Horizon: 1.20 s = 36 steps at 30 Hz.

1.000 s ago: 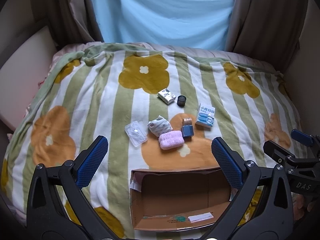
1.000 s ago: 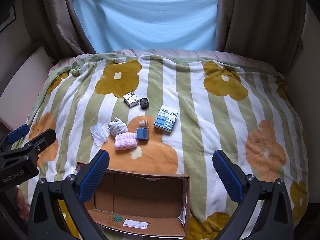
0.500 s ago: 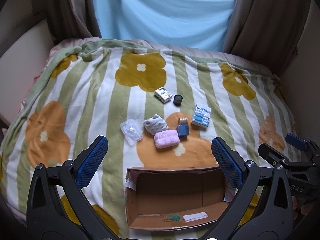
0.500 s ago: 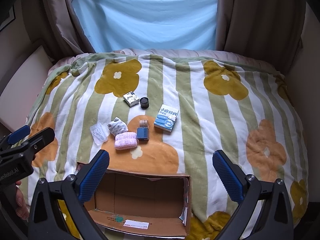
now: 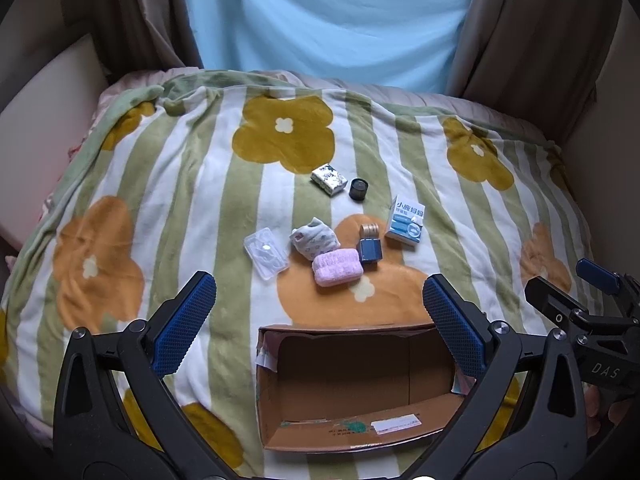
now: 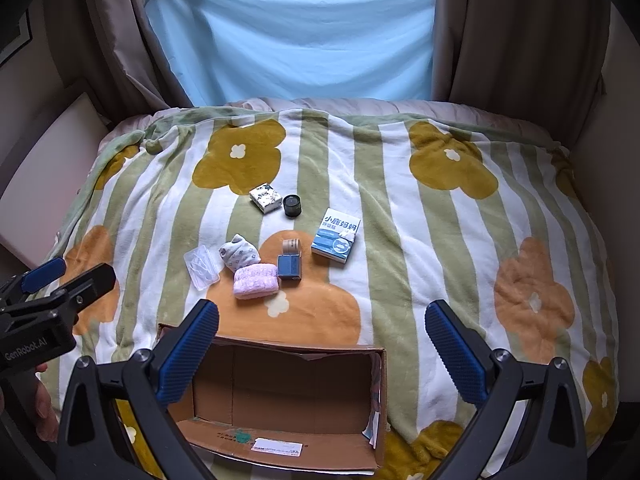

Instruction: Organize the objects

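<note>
A: What writing is showing?

B: "DAS" is reading on the right gripper [image 5: 596,308] body seen from the left camera, and "GenRobot.AI" on the left gripper [image 6: 60,288] seen from the right camera. The blue-and-white carton [image 6: 337,239] is carrying large Chinese characters; its smaller print is too small to read. A white label is lying inside the cardboard box [image 5: 276,408].

A: And the tongs?

B: Both are standing released, blue pads wide apart, gripping nothing, hanging over the box on the flowered blanket [image 5: 168,184].

A: Where are the things sitting?

B: Beyond the box: a pink towel roll [image 5: 337,267], patterned cloth [image 5: 315,239], clear case [image 5: 265,253], dark blue box [image 5: 369,249], tape roll [image 5: 369,229], black jar [image 5: 358,189] and tissue pack [image 5: 328,179].

A: Any change from a second ago?

B: The left view is sitting slightly further back; the objects are staying put.
</note>
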{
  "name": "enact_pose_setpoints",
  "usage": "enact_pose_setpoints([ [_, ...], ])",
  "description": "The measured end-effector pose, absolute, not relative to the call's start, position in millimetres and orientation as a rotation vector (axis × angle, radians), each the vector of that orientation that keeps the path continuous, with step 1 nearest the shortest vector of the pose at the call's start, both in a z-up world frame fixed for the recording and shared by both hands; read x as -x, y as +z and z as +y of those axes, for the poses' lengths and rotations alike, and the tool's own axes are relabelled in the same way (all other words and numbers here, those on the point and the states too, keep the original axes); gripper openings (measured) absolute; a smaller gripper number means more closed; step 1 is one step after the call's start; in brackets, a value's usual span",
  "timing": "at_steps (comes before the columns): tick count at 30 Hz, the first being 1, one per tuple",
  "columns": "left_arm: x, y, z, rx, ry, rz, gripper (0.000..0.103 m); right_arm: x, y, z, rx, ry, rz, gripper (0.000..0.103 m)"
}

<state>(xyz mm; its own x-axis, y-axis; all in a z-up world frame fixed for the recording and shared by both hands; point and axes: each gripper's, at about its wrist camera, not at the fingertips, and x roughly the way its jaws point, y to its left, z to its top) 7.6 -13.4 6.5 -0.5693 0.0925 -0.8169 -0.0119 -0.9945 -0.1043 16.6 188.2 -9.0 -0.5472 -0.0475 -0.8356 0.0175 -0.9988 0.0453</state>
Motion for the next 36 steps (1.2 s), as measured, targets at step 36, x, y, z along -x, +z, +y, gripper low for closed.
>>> enact_pose_setpoints([
  [36, -16.3, 18.2, -9.5, 1.376, 2.720, -0.134, 0.103, -12.6, 2.8, 183.1, -1.436, -2.740, -0.044, 0.102],
])
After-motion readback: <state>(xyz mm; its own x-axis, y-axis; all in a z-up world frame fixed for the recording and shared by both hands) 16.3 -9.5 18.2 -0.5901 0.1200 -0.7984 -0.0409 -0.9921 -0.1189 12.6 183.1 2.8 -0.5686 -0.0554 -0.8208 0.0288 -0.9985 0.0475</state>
